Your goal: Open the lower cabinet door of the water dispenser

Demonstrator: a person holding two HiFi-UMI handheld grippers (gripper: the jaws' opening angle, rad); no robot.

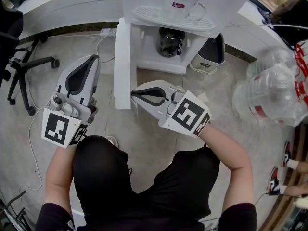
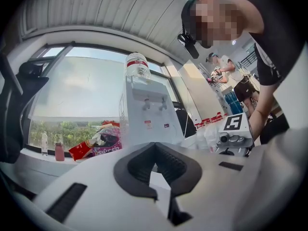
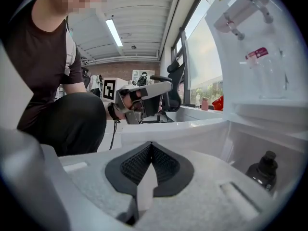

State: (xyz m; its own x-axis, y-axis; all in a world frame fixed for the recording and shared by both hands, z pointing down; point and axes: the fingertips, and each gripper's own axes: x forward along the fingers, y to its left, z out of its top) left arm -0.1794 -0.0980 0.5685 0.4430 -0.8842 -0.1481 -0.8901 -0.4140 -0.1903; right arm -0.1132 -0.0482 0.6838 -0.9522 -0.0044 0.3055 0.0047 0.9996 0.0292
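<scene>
Just beyond the pressed-together jaw tips of the right gripper (image 1: 133,94), swung-open flat white lower cabinet door (image 1: 122,66), left gripper (image 1: 95,57) likewise closed, empty.

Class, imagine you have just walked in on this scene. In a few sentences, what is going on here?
A person crouches in front of a water dispenser with a hand-held gripper in each hand. The lower cabinet door stands swung open, showing a dark bottle inside. The right hand-held gripper sits with its jaws together at the door's free edge. The left hand-held gripper, also shut, is off to the side of the door with nothing in it.
</scene>
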